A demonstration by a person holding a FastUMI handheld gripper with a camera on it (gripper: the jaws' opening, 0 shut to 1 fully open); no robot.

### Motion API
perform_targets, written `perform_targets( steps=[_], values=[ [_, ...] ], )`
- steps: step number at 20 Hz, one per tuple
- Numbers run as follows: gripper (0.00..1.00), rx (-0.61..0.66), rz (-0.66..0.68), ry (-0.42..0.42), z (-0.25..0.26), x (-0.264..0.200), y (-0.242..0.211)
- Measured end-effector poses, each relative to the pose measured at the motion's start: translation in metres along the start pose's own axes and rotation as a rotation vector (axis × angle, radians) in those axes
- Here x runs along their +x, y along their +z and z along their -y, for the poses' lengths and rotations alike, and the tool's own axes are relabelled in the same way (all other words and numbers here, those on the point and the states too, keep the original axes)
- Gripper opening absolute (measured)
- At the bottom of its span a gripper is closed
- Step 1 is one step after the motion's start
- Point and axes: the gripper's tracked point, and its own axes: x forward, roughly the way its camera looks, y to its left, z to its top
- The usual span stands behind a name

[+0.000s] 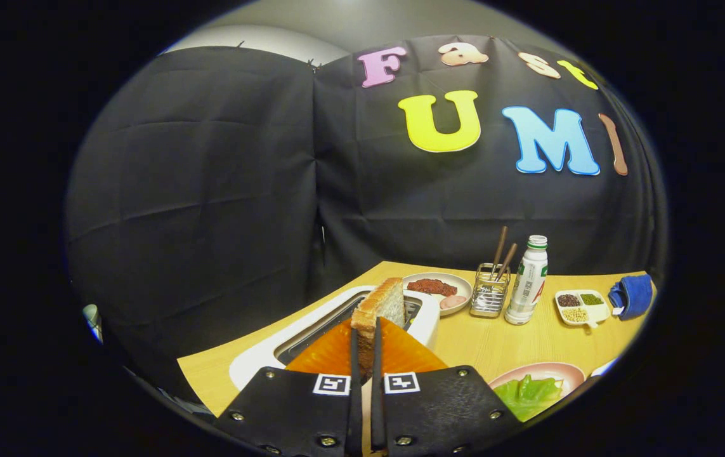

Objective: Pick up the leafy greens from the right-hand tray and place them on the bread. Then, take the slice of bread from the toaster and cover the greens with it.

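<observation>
Pinching bread slice (380, 311) in gripper (365, 346).

The tool (365, 346) has its fingers nearly together, clamped on a slice of bread (380, 308) held upright above the white toaster (429, 317) on the wooden surface (495, 343). Beyond the toaster sit a plate of red food (436, 287), a wire holder with sticks (490, 291), a bottle (527, 279), a divided dish of beans (581, 306) and a blue cloth (632, 295). Beside the fingers to the right, leafy greens (527, 393) lie on a pink plate (543, 370).
</observation>
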Motion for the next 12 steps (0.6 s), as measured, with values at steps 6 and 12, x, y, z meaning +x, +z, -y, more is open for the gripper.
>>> perform_targets(
  steps=[6,12],
  values=[
    [0.05,0.034,0.076,0.039,0.001,-0.019,0.032],
    [0.05,0.078,0.17,0.025,0.029,-0.057,0.076]
  ],
)
